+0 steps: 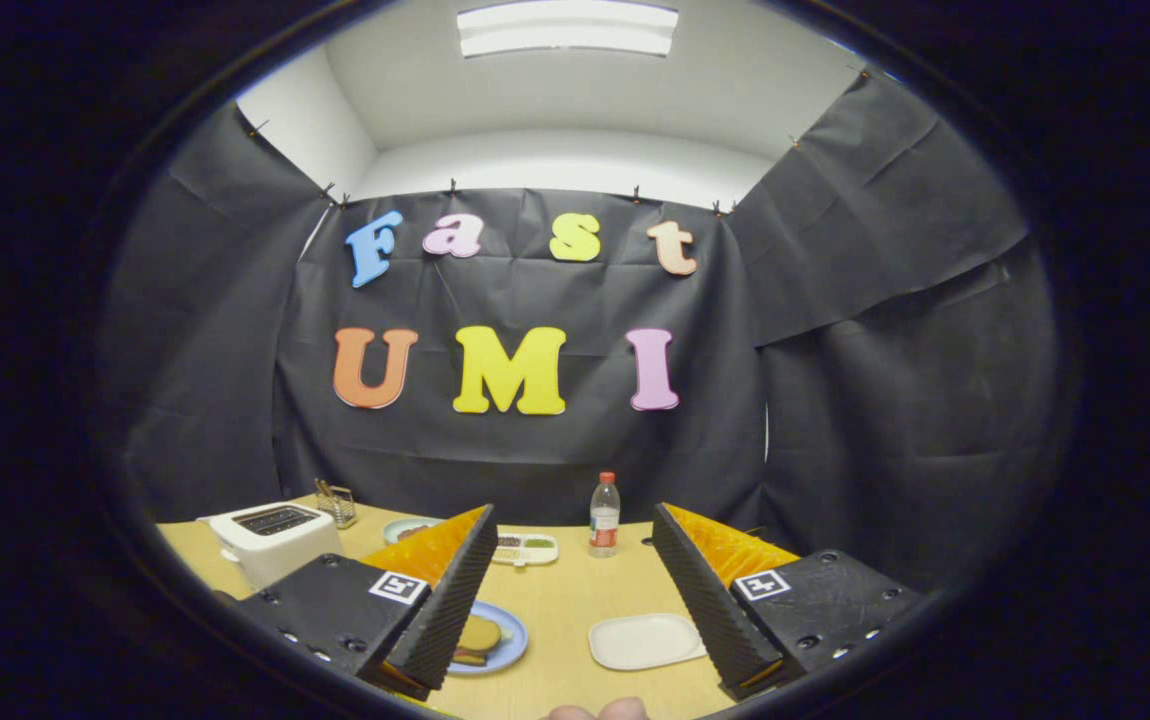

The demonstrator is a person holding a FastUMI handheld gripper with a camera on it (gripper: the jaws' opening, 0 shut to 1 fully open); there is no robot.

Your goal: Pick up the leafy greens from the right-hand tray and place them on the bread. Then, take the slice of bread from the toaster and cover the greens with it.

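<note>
the black two-finger gripper with orange-backed fingers is held above the pale wooden tabletop, its jaws spread wide and nothing caught between them. a round blue plate carrying a small stack of bread with a filling is seen just beside the left finger, partly hidden by it. a white rectangular tray lies between the fingers, close to the right one; whether the leafy greens lie on it cannot be told. a white two-slot toaster is placed beyond the left finger, with a small clear holder behind it. farther off, a small white divided dish and a clear plastic bottle with a red cap are set near the black cloth wall. fingertips are glimpsed at the near edge of the tabletop.
</note>
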